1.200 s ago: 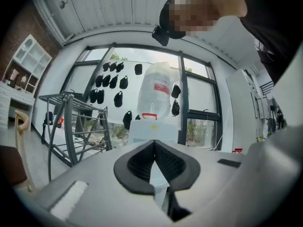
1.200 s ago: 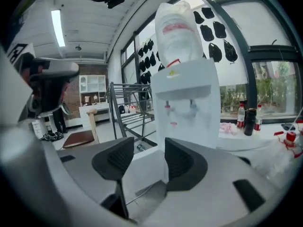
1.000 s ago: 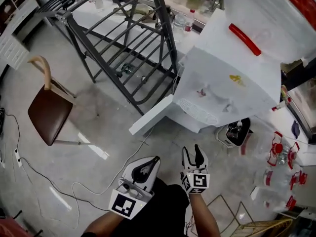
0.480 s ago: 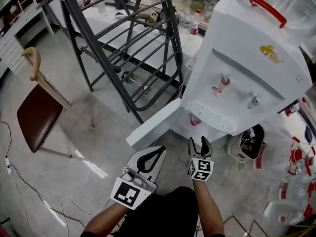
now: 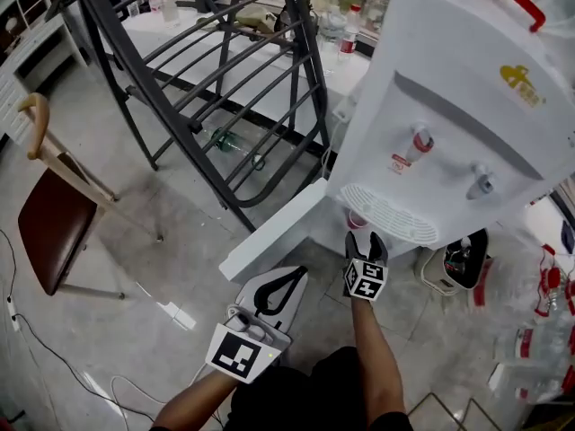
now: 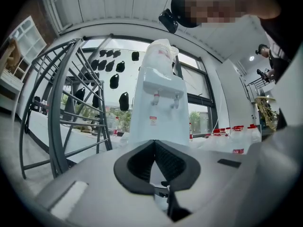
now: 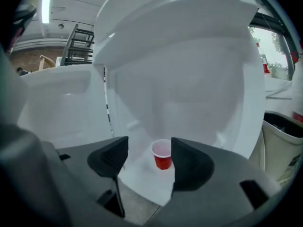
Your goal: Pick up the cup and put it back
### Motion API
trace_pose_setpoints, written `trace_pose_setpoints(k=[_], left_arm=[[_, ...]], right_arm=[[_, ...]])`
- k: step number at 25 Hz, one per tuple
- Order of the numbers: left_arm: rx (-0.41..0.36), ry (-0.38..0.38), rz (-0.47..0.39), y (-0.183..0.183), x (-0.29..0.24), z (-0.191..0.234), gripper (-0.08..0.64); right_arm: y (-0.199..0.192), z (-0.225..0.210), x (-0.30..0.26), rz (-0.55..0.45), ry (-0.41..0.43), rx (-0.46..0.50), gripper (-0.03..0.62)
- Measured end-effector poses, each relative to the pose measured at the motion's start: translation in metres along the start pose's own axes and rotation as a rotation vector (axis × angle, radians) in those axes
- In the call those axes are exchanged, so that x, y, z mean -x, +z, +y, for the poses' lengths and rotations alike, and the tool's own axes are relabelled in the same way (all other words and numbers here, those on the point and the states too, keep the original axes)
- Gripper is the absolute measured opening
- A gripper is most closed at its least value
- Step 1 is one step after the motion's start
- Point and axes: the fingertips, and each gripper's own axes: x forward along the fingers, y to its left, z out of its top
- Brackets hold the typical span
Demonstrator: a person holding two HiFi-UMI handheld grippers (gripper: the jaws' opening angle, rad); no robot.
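cup (image 5: 357,219) mostly hidden under dispenser (image 5: 449,106), dispenser top cut off

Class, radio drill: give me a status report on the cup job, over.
Right tongs opening, nothing gripped, cup ahead between them. Left tongs shut, idle. Cup upright inside dispenser, untouched. Door open, nothing in the way.

The grey floor (image 5: 162,241) carries a white water dispenser (image 5: 449,106), whose low inner shelf (image 7: 142,174) holds a red cup (image 7: 162,157), a brown chair (image 5: 49,232) well apart from the dispenser, a metal frame (image 5: 168,106) near it, and perhaps a bin (image 5: 458,263) just beside it.
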Motion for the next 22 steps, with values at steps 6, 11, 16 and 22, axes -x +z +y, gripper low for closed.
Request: trace_pose_setpoints(k=[6,11,16,22], left_arm=[[0.003,-0.031,0.019,-0.021,-0.021,0.005,0.006],[0.001,-0.023,0.035,-0.039,-0.033,0.012,0.006],[0.028,-0.013,0.045,-0.051,-0.04,0.02,0.006],[0.037,-0.02,0.058,-0.059,-0.046,0.025,0.006]], right_arm=[[-0.026,-0.013,-0.039,0.046,-0.026,-0.033,0.301],[-0.04,-0.025,-0.064,0.072,-0.041,-0.045,0.318],[-0.051,-0.03,-0.083,0.096,-0.051,-0.046,0.33],[-0.053,-0.035,-0.104,0.115,-0.08,-0.028,0.336]])
